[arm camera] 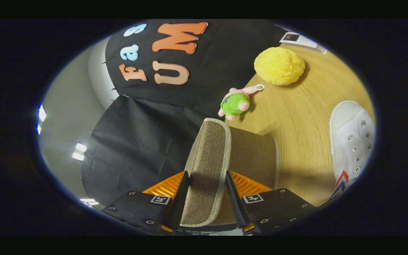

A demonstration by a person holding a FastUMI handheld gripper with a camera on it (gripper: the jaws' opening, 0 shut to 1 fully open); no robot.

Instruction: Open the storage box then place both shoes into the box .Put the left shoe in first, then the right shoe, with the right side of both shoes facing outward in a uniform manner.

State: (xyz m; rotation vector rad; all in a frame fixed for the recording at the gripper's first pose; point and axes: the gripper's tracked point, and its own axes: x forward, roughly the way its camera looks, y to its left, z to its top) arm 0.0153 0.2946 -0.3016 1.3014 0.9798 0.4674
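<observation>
While the gripper (204,198) is looking forward along its two fingers, the lid (207,166) of the storage box is standing between them, and both fingers are pressing on it from the two sides, so the jaws are closed on the lid. The lid is a brown woven flap with a pale border. Its long axis is running straight away from the jaws, and its rounded far end is pointing toward the black cloth wall. Just to the right of the lid, a brown wall of the box (257,152) is showing, touching the lid along the fold. The inside of the box is hidden here.

I judge that the opening step is going on, and that the lid must swing away from the box wall, to the left, where open room is lying above the table edge.

On the wooden table (296,117), to the right of the box and a little apart from it, a white shoe (352,141) is lying. I cannot tell whether it is the left or the right one. Beyond the lid a green plush toy (235,103) is lying near the table edge, and a yellow fluffy ball (279,66) is farther on. A paper (301,40) is resting at the far side.
</observation>
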